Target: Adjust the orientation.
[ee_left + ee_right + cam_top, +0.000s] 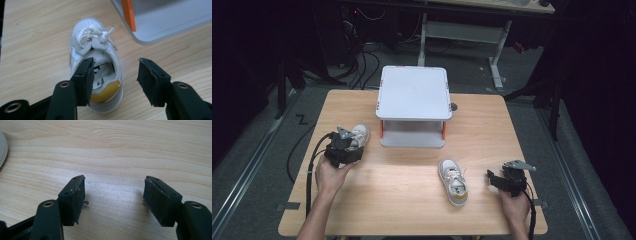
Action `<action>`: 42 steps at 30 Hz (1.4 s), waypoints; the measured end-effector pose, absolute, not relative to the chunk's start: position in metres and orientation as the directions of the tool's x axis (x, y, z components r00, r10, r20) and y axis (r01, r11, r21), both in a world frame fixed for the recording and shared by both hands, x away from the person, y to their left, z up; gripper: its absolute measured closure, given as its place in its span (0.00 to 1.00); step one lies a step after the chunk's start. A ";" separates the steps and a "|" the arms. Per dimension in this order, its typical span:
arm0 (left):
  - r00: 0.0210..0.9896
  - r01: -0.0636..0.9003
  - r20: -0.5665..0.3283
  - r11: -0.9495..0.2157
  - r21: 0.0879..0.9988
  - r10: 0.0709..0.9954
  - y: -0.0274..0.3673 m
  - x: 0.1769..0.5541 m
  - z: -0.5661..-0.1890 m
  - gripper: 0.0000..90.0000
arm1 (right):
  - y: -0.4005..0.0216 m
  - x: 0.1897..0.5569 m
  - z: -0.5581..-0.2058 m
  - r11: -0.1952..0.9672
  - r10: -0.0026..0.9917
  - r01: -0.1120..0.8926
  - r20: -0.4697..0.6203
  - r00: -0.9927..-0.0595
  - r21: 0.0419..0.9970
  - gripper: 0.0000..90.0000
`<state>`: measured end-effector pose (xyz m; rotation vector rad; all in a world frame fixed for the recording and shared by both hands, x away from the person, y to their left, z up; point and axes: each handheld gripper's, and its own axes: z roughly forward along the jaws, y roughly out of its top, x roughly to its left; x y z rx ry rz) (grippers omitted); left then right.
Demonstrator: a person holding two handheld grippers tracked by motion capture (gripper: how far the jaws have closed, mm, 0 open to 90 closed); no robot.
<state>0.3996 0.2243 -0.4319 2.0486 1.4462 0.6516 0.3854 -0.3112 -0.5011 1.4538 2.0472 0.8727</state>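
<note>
— Both tongs sit low over the wooden table (412,200), one in each of the person's hands. See the left gripper (113,75)?

— Yes, by the left edge, right at a small white shoe (96,62). Is it gripping?

— Not as far as I can tell. Its jaws stand partly apart; one pad (86,80) hangs over the shoe's opening, the other stands off to the side, over bare wood beside the shoe's outer wall. That wall and the yellow heel patch lie between them, unpressed.

— And the shoe's toe?

— It points away from the hand, towards the grey two-level stand (414,93) at the back of the table, near its orange post (128,15).

— What about the right gripper (115,195)?

— It rests near the right edge, jaws wide, with bare wood between them. A second white shoe (453,181) lies just to its left, apart from it.
</note>
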 end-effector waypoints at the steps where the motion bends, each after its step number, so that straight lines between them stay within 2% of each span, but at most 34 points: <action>1: 0.304 0.694 0.069 -0.271 0.667 0.950 0.224 0.402 -0.434 0.54 | -0.311 0.385 -0.501 0.233 0.947 0.642 -0.019 -0.322 0.731 0.38; 8: 0.317 0.724 0.054 -0.279 0.631 0.947 0.224 0.416 -0.446 0.65 | -0.311 0.385 -0.501 0.233 0.946 0.641 -0.019 -0.322 0.731 0.38; 12: 0.329 0.730 0.095 -0.317 0.606 0.940 0.220 0.423 -0.454 0.70 | -0.311 0.385 -0.501 0.233 0.946 0.641 -0.019 -0.322 0.731 0.38; 15: 0.335 0.731 0.054 -0.296 0.615 0.941 0.223 0.425 -0.455 0.79 | -0.311 0.385 -0.501 0.233 0.946 0.642 -0.019 -0.322 0.731 0.38; 20: 0.338 0.723 0.007 -0.264 0.638 0.941 0.225 0.423 -0.455 0.86 | -0.311 0.385 -0.501 0.233 0.946 0.642 -0.019 -0.322 0.731 0.38; 26: 0.354 0.700 0.016 -0.277 0.658 0.935 0.220 0.416 -0.451 0.87 | -0.311 0.385 -0.501 0.233 0.947 0.642 -0.018 -0.322 0.731 0.38; 32: 0.357 0.694 -0.032 -0.242 0.678 0.933 0.224 0.409 -0.448 0.88 | -0.311 0.385 -0.501 0.233 0.946 0.642 -0.019 -0.322 0.731 0.38; 42: 0.393 0.658 -0.017 -0.268 0.704 0.919 0.214 0.402 -0.437 0.89 | -0.311 0.385 -0.501 0.233 0.946 0.642 -0.019 -0.323 0.731 0.38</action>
